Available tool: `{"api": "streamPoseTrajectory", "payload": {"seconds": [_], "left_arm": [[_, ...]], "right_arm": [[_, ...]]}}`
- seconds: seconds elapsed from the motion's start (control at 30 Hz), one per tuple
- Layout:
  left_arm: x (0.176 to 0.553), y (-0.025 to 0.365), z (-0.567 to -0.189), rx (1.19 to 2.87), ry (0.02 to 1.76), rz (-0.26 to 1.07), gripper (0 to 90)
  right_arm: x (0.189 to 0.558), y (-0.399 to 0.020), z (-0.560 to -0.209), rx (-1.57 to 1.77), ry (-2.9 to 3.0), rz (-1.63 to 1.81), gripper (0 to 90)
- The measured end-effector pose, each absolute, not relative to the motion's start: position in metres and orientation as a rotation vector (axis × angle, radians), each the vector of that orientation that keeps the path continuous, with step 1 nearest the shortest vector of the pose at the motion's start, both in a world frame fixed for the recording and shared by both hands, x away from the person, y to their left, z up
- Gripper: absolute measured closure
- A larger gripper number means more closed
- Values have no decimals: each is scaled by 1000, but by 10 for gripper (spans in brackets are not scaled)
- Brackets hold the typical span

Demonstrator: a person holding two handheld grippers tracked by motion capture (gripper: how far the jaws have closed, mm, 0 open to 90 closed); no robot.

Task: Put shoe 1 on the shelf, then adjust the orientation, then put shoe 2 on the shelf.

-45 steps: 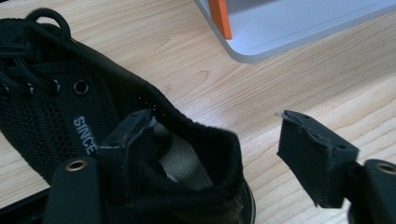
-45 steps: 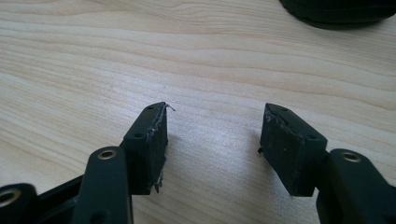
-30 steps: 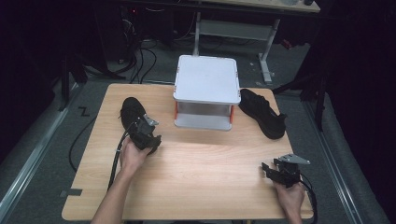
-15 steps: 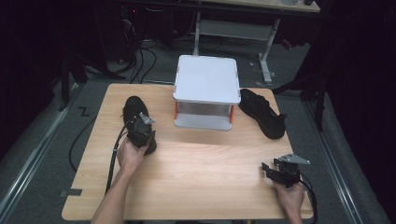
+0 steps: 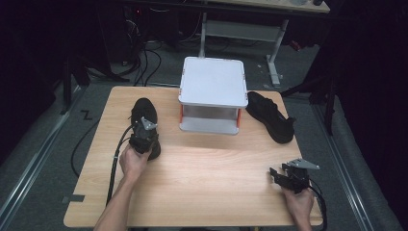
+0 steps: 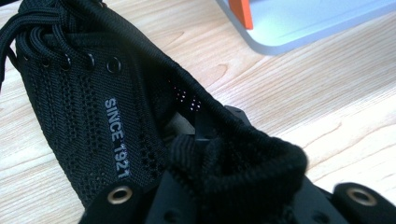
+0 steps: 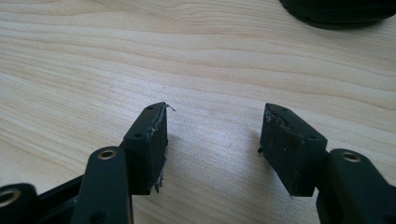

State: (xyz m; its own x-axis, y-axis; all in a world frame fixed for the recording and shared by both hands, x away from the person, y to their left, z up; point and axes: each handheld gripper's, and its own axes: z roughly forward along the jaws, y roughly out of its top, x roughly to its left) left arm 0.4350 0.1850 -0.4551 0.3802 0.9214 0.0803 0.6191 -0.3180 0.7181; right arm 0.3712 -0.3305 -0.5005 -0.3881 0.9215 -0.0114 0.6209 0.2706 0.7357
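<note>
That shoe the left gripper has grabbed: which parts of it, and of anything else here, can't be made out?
- Left shoe, left gripper view: its collar covers the gripper's pads; the toe runs off the top edge.
- Same shoe, high view: the left gripper covers its heel.
- Right shoe, right gripper view: cut off by the top edge.
- White stand, high view: the space under its top is too shadowed to read.

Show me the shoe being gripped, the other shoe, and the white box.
gripped shoe (image 5: 142, 109): high view, on its toe end.
other shoe (image 5: 269, 117): high view, on its middle.
white box (image 5: 212, 82): high view, on its flat top.
</note>
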Motion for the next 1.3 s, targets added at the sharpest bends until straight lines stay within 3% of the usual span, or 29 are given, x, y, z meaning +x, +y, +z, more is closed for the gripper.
{"api": "streamPoseTrajectory", "payload": {"seconds": [0.43, 0.53, 0.83, 1.03, 1.3], "left_arm": [[419, 182, -444, 2027, 1243, 658, 852], [414, 181, -439, 2016, 1223, 661, 851], [396, 178, -430, 2018, 1165, 652, 850], [383, 174, -427, 2020, 1117, 637, 850], [367, 167, -426, 2041, 1054, 602, 850]], "right_arm": [[373, -337, -500, 1417, 2118, 986, 415], [372, -340, -500, 1411, 2118, 987, 496], [350, -344, -497, 1354, 2087, 984, 495], [337, -332, -490, 1296, 2050, 1000, 443], [340, -303, -485, 1198, 2077, 1035, 476]]}}
